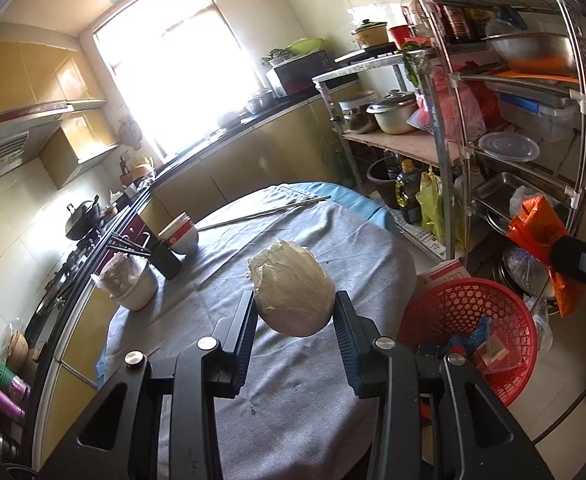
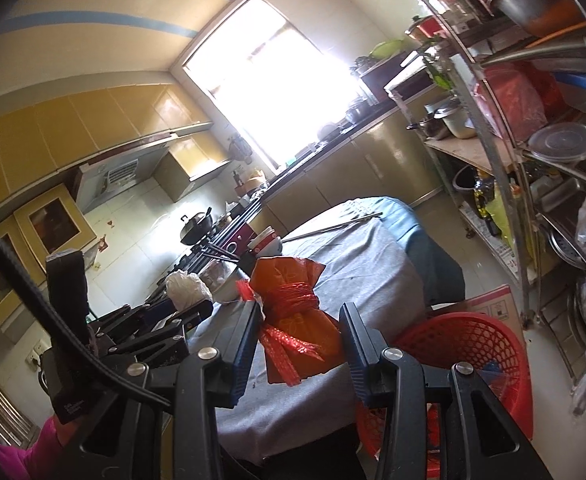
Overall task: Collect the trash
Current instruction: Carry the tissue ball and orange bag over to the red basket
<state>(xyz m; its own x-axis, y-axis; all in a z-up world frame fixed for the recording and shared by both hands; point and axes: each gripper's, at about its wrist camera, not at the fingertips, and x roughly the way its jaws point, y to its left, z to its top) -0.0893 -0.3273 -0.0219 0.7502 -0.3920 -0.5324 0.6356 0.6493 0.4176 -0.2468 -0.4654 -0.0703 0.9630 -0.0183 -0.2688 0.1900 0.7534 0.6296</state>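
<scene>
We hold a crumpled white paper ball (image 1: 291, 294) clamped between the fingers of our left gripper (image 1: 295, 312), above the grey-clothed table (image 1: 221, 280). Our right gripper (image 2: 300, 332) is clamped on an orange bag tied with red plastic (image 2: 297, 312). A red mesh basket (image 1: 473, 312) with scraps inside sits just right of the table.

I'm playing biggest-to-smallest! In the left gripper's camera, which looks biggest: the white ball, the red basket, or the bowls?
1. Red basket
2. White ball, though it is nearest the camera, so unsure
3. Bowls
</scene>
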